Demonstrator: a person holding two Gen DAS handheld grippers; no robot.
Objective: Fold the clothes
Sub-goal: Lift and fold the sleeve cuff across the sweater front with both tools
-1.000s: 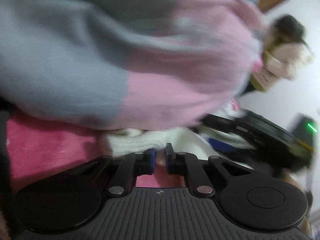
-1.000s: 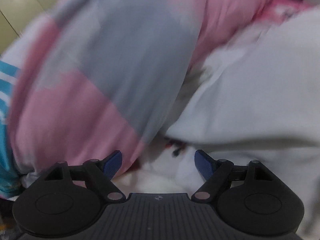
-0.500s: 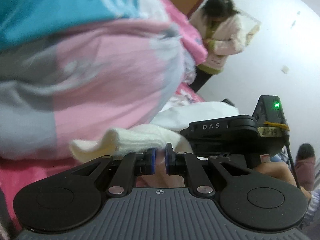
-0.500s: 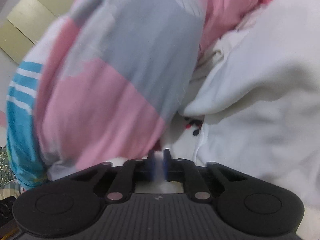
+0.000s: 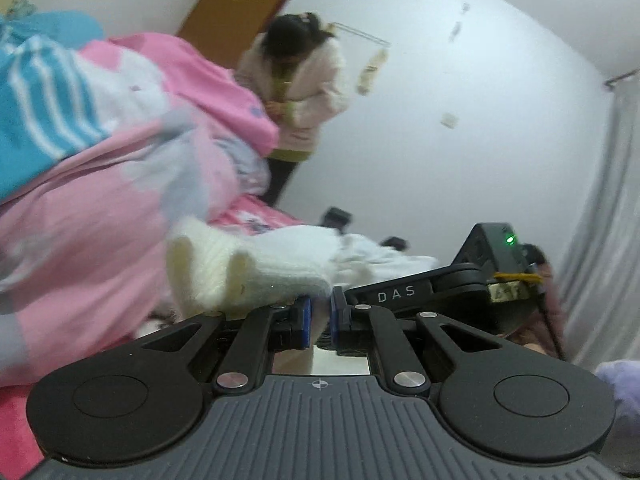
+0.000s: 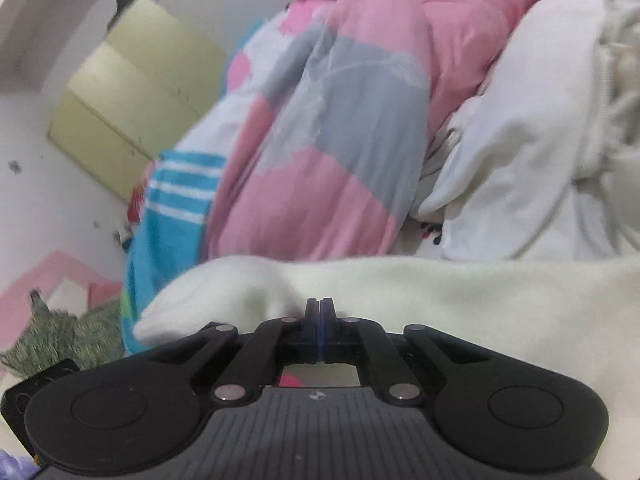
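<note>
Bed with pink sheet (image 5: 264,216) ahead of my left fingers. On it: pink-and-grey quilt (image 6: 332,152) heaped ahead-left of my right fingers, white garments (image 6: 532,168) ahead-right, cream knit (image 6: 440,292) directly at my fingertips.

Cream-white knit garment (image 6: 400,292); quilt (image 6: 340,128) in pink and grey blocks; cloth (image 6: 172,208) turquoise with white stripes, left of frame; white bedding (image 6: 520,152) at right; pale yellow cabinet (image 6: 132,92) upper left; tongs (image 6: 319,312) black with blue pads.
</note>
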